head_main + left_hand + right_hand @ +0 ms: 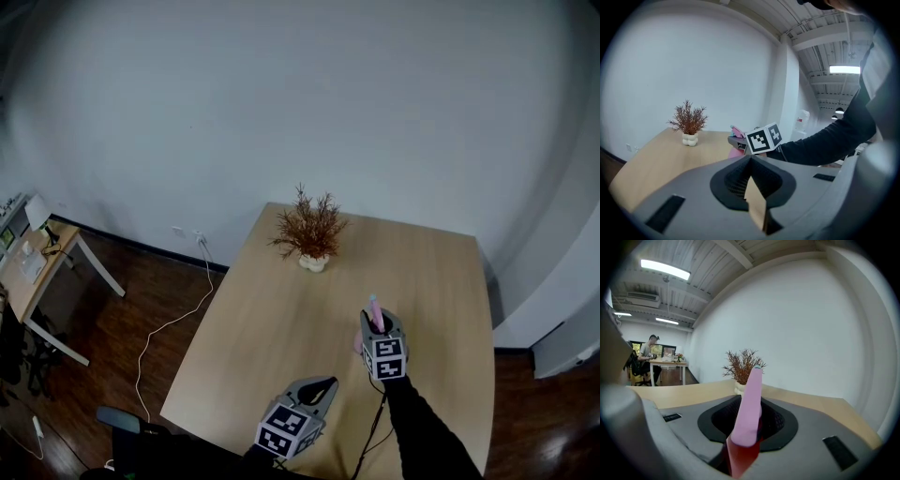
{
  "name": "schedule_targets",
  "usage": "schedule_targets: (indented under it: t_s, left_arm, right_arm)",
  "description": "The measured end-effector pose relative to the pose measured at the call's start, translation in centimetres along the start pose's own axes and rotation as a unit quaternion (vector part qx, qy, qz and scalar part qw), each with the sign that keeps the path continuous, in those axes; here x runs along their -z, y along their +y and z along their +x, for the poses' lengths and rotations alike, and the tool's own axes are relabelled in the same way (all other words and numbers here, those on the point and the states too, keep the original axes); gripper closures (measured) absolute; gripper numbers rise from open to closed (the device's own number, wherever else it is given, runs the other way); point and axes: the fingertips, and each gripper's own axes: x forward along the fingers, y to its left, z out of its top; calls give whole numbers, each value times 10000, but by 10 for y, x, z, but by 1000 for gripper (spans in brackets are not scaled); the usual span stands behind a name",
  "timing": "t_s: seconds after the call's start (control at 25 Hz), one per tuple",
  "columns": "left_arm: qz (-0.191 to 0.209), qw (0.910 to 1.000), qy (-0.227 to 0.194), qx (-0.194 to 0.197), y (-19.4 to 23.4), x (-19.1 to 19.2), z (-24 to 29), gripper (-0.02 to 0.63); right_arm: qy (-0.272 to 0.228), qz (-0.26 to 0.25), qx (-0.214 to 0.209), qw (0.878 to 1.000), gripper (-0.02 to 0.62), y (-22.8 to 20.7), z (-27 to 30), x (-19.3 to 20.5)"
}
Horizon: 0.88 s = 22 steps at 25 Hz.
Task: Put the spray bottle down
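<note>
White wall, light wood counter, nothing on it but a dried plant at the far side. The right tongs are clamped on the pink spray bottle over the counter's near half, and I can't tell if its base touches yet. The left tongs are closed, nothing in them. Risk imo: bottle looks tilted in the grip, so letting go before the base sits flat could topple it, maybe off the near edge

No legible text, labels or numbers anywhere, seemingly.
</note>
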Motion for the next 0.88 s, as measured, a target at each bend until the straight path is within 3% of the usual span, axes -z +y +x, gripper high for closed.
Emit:
schedule_targets:
  t_s: [0.48, 0.56, 0.68, 0.88]
  left_arm:
    - [-46, 10000, 17, -57, 17, 3, 1, 591]
    - [-25, 10000, -20, -79, 18, 1, 2, 591]
    - [-20, 10000, -28, -76, 17, 1, 3, 591]
    - [-72, 10000, -18, -38, 13, 0, 2, 592]
  right_arm:
    - [-65, 9, 121, 9999, 506, 3, 13, 4]
    - [-57, 37, 87, 9999, 422, 3, 14, 4]
    - [-83, 128, 48, 9999, 344, 2, 11, 3]
    - [-124, 259, 0, 9996, 318, 2, -16, 4]
